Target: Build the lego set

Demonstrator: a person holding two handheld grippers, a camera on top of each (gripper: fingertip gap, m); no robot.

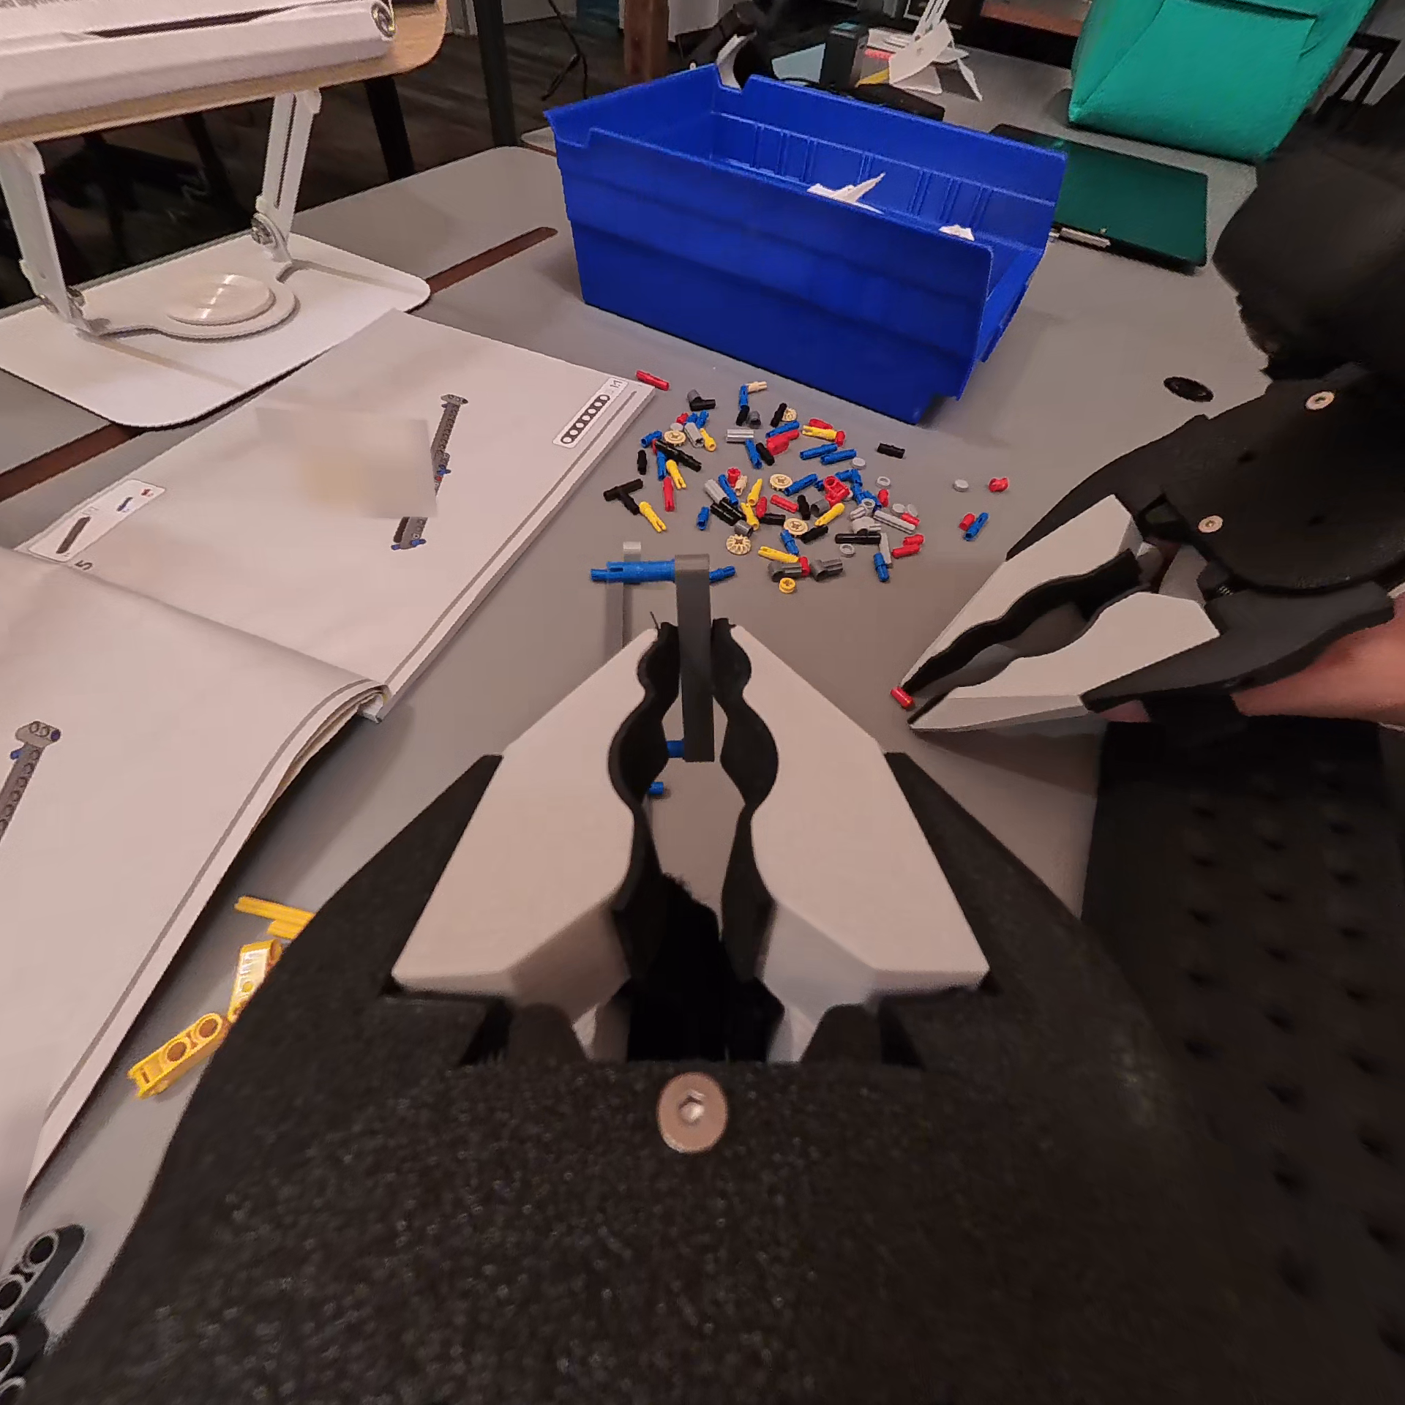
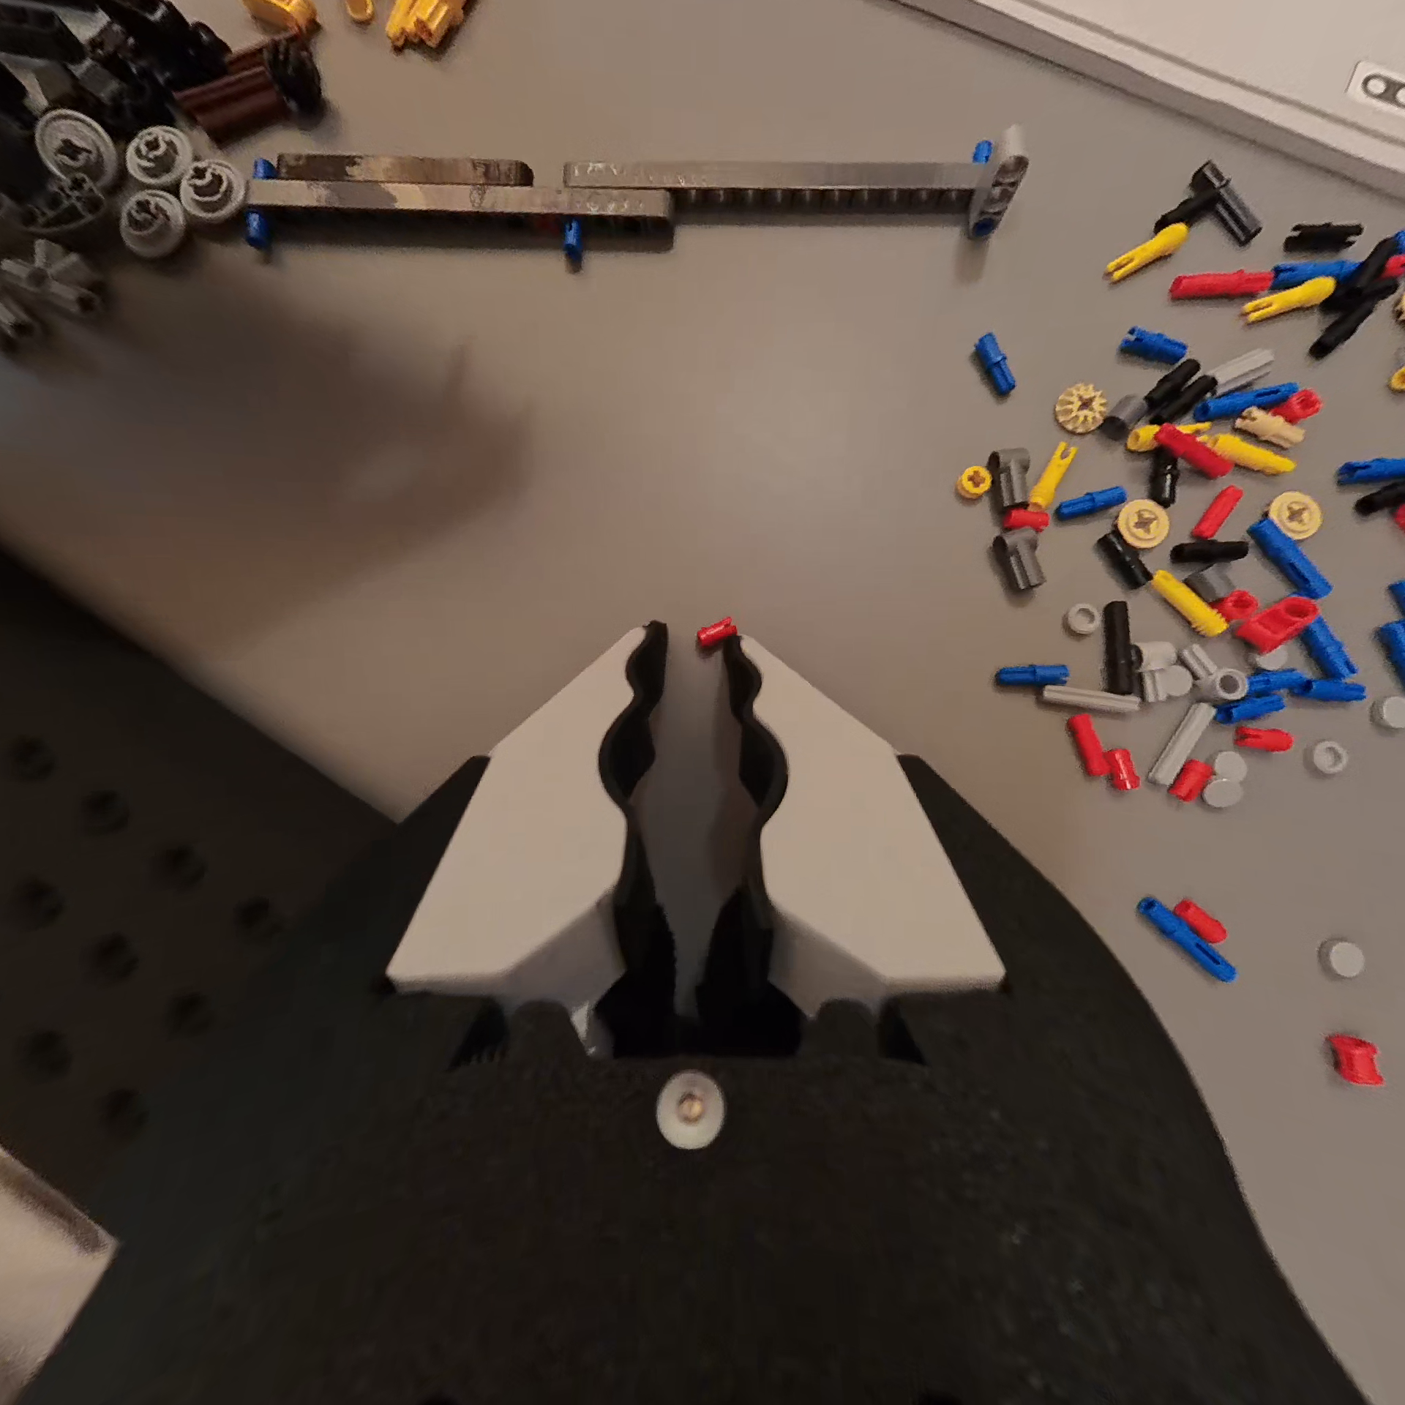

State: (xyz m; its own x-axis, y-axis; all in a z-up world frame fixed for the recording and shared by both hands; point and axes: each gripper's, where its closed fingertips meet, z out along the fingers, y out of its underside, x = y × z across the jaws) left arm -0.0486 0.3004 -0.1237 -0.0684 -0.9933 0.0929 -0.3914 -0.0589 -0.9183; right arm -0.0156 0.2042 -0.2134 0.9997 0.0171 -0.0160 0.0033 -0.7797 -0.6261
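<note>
Left wrist view had the left gripper (image 1: pixel 693 631) nearest the lens, its grey fingers with wavy black pads closed on a long dark grey beam (image 1: pixel 696 661), part of the beam assembly fitted with blue pins (image 1: pixel 635 572). The beam ran forward between the jaws, its far end near the loose parts. Just to the right, the right gripper (image 1: pixel 912 703) was angled down at the grey tabletop (image 1: pixel 821 684) with a small red plastic pin (image 1: pixel 901 696) at its tips. Right wrist view showed those jaws only slightly parted, the red pin (image 2: pixel 715 631) lying against the tip of the right-hand finger; whether it was truly gripped or merely resting there could not be told. Farther off lay the scattered heap of small red, blue, yellow, black and grey connector pieces (image 1: pixel 791 486), the open white instruction booklet (image 1: pixel 319 494) to the left, and behind them the blue plastic bin (image 1: pixel 798 304). The step in hand looked like adding a red pin to the held beam. The next move would probably call for a firm pinch on the pin, then lining it up with a hole in the beam while the left gripper kept the beam steady.
</note>
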